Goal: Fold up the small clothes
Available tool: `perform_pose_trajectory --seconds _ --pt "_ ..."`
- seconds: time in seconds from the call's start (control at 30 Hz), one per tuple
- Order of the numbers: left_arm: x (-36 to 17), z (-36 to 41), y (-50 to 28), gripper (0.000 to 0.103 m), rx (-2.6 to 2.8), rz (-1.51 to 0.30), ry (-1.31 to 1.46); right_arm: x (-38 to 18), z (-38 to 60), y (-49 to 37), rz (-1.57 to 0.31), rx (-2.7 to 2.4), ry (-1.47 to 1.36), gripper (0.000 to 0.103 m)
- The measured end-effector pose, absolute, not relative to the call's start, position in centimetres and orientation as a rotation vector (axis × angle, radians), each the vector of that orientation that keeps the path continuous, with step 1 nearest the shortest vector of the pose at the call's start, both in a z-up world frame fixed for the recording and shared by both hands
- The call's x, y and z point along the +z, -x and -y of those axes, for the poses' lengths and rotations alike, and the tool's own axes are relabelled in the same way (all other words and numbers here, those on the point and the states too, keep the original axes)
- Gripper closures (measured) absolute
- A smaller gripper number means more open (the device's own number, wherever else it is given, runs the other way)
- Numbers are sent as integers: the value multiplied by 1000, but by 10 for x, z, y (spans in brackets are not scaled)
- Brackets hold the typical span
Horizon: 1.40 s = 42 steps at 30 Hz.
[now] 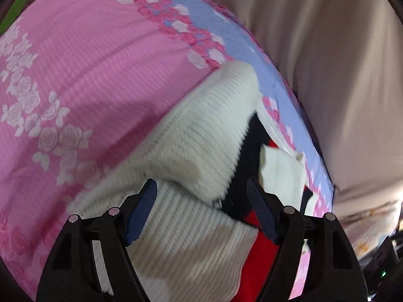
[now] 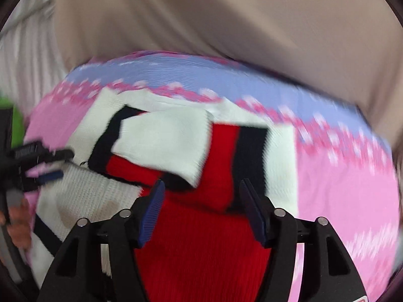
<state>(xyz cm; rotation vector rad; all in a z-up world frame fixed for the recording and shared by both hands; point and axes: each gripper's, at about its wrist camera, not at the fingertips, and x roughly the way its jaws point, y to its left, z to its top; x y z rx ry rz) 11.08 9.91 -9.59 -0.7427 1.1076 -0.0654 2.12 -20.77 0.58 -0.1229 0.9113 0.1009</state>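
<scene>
Sweater (image 2: 201, 226) here is one knit piece, white with red and black blocks, spread on the pink rose-print bedsheet (image 1: 88, 80) near its blue border strip. From the right wrist view its long axis seems to run left to right across the frame, with a white sleeve (image 2: 163, 141) folded in over the red panel, cuff end pointing down-right. Which end is the neck I honestly can't tell, everything's motion-blurred.

Left gripper (image 1: 201, 201) is tilted down low over the ribbed white part, jaws spread wide, blue pads on either side of a raised fold of knit but not pinching it as far as I can see. In the right view it shows at the left edge (image 2: 50, 166), coming in sideways, with a bit of the person's hand (image 2: 17, 226) below it.

Right gripper (image 2: 199, 198) hangs right over the red panel, fingers apart too, nothing held.

Count: one sweater, one sheet, two grippers. Beige curtain (image 2: 226, 25) behind the bed.
</scene>
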Motion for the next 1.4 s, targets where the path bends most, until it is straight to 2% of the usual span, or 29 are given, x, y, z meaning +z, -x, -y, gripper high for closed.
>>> perform_pose_trajectory --seconds 0.03,0.1,0.13,0.2,0.3,0.37,0.43,0.5,0.63,0.7,0.77,0.83,0.87,0.93,0.97,1.0,1.03,1.07,1.13,1.17,1.2,1.23,1.33,1.4 --pt "-101 -103 -114 33 -49 -1126 780 0 197 -32 -925 135 145 39" --pt "-110 -111 -117 46 -11 -1135 853 -20 174 -56 -983 194 178 38" --pt "-111 -112 -119 48 2 -1126 858 -33 164 -67 -1016 209 191 38" --pt "-106 -114 -119 70 27 -1104 826 -46 153 -77 -1040 210 185 38" --pt "-105 -117 -119 86 51 -1104 819 -52 152 -87 -1058 215 72 38" --pt "-107 -125 -116 89 68 -1106 829 -52 157 -94 -1064 201 -24 53" --pt "-109 -129 -114 91 81 -1096 842 -56 169 -103 -1093 205 -149 99" --pt "-102 -134 -111 91 101 -1067 833 -44 188 -108 -1074 219 -300 99" --pt "-93 -143 -104 91 111 -1024 852 30 273 -80 -779 241 -672 99" --pt "-99 -145 -102 91 119 -1034 855 30 324 -58 -721 152 -780 99" --pt "-109 -139 -102 89 109 -1058 850 -4 370 -41 -801 -41 -766 99" --pt "-112 -134 -99 87 109 -1049 866 -61 390 -37 -1013 -162 -714 98" --pt "-110 -133 -97 84 109 -1041 871 -77 393 -33 -1062 -170 -737 97" --pt "-107 -132 -93 67 85 -1024 923 -85 392 -20 -1030 -115 -794 94" --pt "-106 -132 -92 54 83 -1014 955 -82 390 -17 -1008 -109 -785 90" --pt "-106 -132 -91 46 86 -1004 982 -79 389 -16 -997 -97 -776 78" --pt "-106 -130 -92 46 86 -1004 994 -77 387 -18 -988 -78 -779 64" --pt "-107 -129 -94 46 86 -1007 1004 -76 386 -19 -980 -74 -782 60" --pt "-106 -126 -101 54 92 -1005 1008 -78 384 -29 -978 -81 -797 57" --pt "-103 -126 -104 72 93 -997 995 -80 381 -40 -987 -90 -796 57" --pt "-96 -126 -109 91 90 -982 968 -79 377 -49 -999 -96 -775 70" --pt "-91 -128 -111 91 84 -961 964 -74 371 -60 -1015 -94 -727 95" --pt "-69 -141 -105 93 76 -855 942 -18 362 -61 -851 2 -685 96" --pt "-78 -143 -105 93 78 -876 910 13 366 -51 -743 49 -684 96"
